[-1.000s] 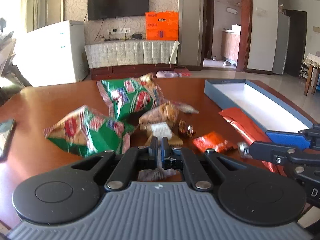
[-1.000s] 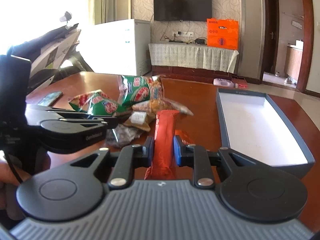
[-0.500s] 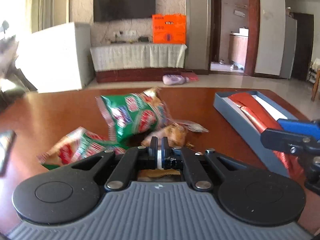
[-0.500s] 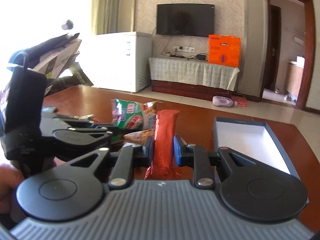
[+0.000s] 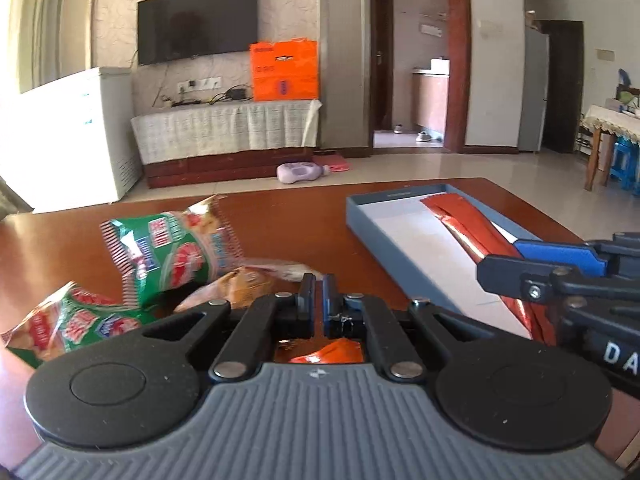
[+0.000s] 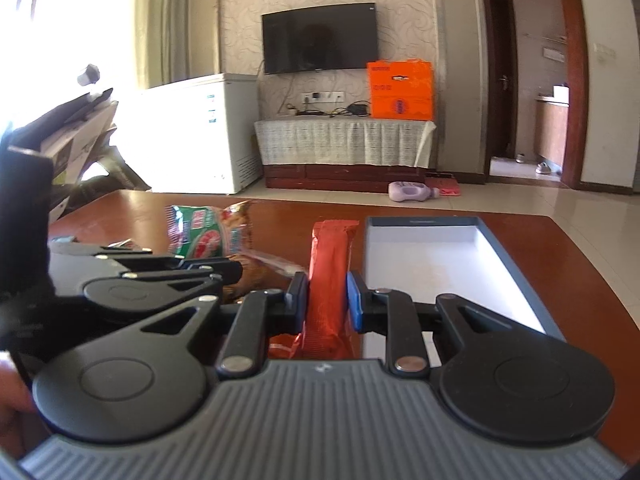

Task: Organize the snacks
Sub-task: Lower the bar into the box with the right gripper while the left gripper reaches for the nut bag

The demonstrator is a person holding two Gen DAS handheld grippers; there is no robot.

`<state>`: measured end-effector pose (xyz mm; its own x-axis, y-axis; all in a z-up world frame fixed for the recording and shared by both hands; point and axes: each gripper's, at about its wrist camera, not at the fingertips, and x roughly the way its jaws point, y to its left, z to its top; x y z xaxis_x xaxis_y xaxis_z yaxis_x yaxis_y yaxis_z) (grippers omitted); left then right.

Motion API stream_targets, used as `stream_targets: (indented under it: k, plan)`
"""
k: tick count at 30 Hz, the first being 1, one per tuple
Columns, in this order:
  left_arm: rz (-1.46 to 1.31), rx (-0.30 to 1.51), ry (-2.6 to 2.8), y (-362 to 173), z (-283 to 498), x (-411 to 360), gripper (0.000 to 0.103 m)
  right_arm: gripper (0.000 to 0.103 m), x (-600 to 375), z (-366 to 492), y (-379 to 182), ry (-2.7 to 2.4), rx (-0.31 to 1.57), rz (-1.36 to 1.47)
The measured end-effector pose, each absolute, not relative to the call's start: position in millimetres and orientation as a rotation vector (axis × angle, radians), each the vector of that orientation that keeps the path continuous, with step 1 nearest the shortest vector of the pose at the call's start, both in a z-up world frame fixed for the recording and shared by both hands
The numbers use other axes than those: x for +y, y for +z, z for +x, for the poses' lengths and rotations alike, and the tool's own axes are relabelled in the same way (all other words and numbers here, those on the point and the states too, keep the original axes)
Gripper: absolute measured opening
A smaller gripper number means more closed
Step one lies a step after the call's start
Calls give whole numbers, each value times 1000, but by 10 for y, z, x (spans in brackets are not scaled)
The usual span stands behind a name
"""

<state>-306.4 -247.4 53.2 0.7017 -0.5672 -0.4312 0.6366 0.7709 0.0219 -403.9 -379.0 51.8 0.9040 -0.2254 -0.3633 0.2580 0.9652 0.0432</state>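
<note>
My right gripper (image 6: 326,294) is shut on a long red snack bar (image 6: 330,264), which stands upright between its pads. In the left wrist view the red snack bar (image 5: 464,224) hangs tilted over the white inside of the blue box (image 5: 384,236), with the right gripper (image 5: 520,268) at the right edge. My left gripper (image 5: 316,282) is shut, with nothing visible between its fingers. It hovers above the snack pile: two green bags (image 5: 172,252) (image 5: 68,324), a brown pastry packet (image 5: 240,284) and a small orange packet (image 5: 332,354) beneath it.
The brown wooden table (image 6: 600,280) carries the blue box (image 6: 420,221) on its right half. The left gripper (image 6: 224,270) and a hand (image 6: 8,408) fill the left of the right wrist view. A purple bottle (image 5: 300,170) lies on the floor beyond.
Both grippers have moved right, toward the blue box. The red bar, earlier over the bare table, now hangs over the box's inside. The snack pile has slid left in both views.
</note>
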Motion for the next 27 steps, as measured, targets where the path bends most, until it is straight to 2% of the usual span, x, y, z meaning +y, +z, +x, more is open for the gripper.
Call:
stream_targets:
  k: [27]
  plan:
    - [169,335,-787,655,-3147,-3166,4,24,-4252,-4126,443,-352,364,160]
